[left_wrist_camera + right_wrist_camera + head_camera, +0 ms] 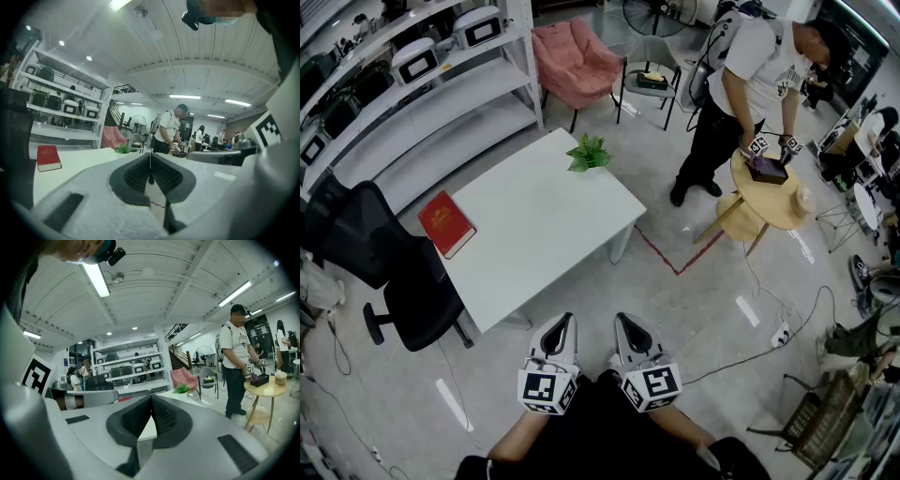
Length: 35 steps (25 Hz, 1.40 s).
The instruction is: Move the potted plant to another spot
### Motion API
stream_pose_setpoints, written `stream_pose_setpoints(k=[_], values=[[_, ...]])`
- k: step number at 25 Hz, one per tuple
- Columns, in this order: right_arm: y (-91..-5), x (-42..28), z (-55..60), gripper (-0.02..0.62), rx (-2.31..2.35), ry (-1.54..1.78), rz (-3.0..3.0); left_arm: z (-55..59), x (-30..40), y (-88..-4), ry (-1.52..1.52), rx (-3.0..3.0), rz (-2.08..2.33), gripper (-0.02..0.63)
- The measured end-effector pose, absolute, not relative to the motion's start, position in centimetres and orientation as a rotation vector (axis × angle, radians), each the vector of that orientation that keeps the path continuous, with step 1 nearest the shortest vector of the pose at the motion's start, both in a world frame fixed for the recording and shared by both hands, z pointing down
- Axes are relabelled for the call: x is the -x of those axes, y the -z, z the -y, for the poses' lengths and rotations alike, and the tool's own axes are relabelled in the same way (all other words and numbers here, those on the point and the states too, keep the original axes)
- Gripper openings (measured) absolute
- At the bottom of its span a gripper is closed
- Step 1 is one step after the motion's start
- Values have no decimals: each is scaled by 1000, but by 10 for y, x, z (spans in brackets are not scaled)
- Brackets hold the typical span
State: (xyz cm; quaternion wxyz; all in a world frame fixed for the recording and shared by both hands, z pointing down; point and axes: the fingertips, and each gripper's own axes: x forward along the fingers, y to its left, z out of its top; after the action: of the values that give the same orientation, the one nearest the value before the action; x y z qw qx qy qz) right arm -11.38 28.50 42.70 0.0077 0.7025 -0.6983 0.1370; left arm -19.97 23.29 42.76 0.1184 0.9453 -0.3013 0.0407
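Observation:
A small green potted plant (588, 152) stands near the far corner of the white table (534, 220). It shows small in the left gripper view as the plant (123, 149) and in the right gripper view as the plant (181, 388). My left gripper (566, 322) and right gripper (621, 322) are held close to my body, well short of the table, side by side. Both have their jaws pressed together with nothing between them. In their own views the left gripper (150, 161) and the right gripper (151, 401) point level across the room.
A red book (446, 223) lies on the table's left end. A black office chair (384, 272) stands left of it. White shelving (412, 103) lines the back left, with a pink armchair (574, 60) behind. Another person (741, 84) works at a round wooden table (769, 192).

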Motion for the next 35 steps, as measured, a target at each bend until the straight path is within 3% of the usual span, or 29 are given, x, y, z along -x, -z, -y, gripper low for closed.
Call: stream_pose_setpoints(k=[17, 35], values=[[-420, 106, -297, 12, -2207, -423, 2263, -247, 190, -427, -137, -2765, 898, 18], [-422, 51, -328, 12, -2160, -412, 2304, -276, 138, -425, -149, -2760, 960, 18]])
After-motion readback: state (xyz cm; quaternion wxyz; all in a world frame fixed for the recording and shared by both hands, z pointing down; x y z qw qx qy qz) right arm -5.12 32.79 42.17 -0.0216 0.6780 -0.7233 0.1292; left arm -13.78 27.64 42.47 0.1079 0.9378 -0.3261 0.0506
